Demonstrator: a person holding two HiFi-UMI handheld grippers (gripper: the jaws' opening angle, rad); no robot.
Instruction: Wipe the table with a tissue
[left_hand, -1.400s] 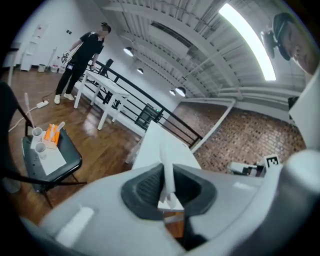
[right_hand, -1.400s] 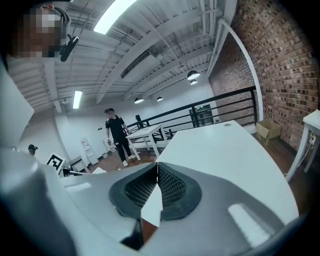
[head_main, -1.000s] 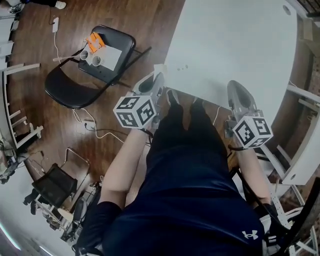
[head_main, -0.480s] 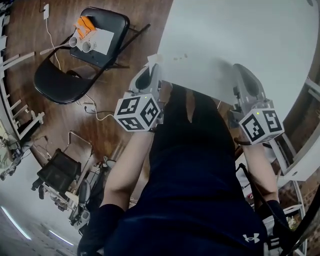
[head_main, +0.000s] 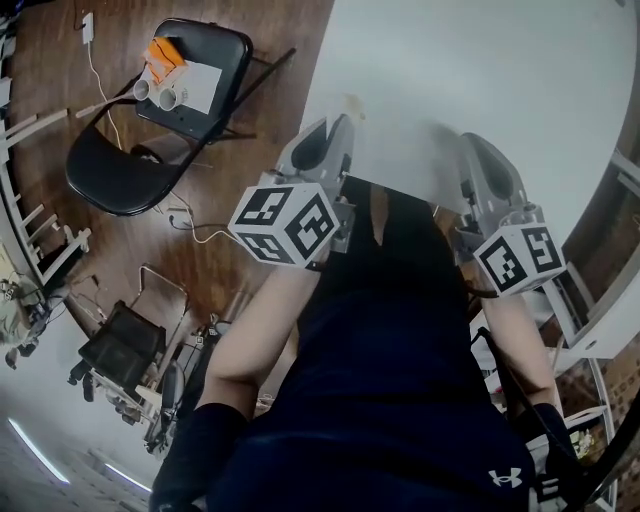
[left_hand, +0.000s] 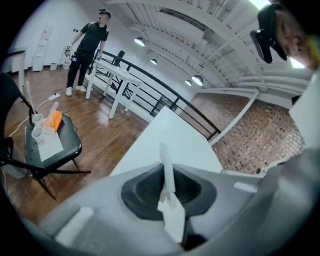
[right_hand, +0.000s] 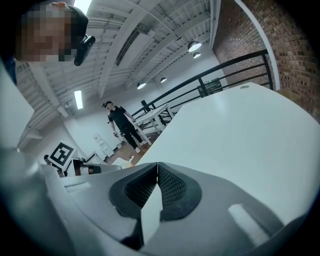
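The fingers of the left gripper (left_hand: 167, 195) are clamped on a thin white paper tissue (left_hand: 164, 162), its free end beyond their tips, ready to press onto the white bench (left_hand: 186, 139) ahead. The right gripper (right_hand: 157, 175) has its fingers together, empty.

From here I see a dark wooden floor (head_main: 200, 270) with a black folding chair (head_main: 110, 180) on it, a brick wall (left_hand: 260, 135), black railing (left_hand: 145, 92), and lit lamps (left_hand: 198, 80) under white ceiling beams (left_hand: 175, 22).
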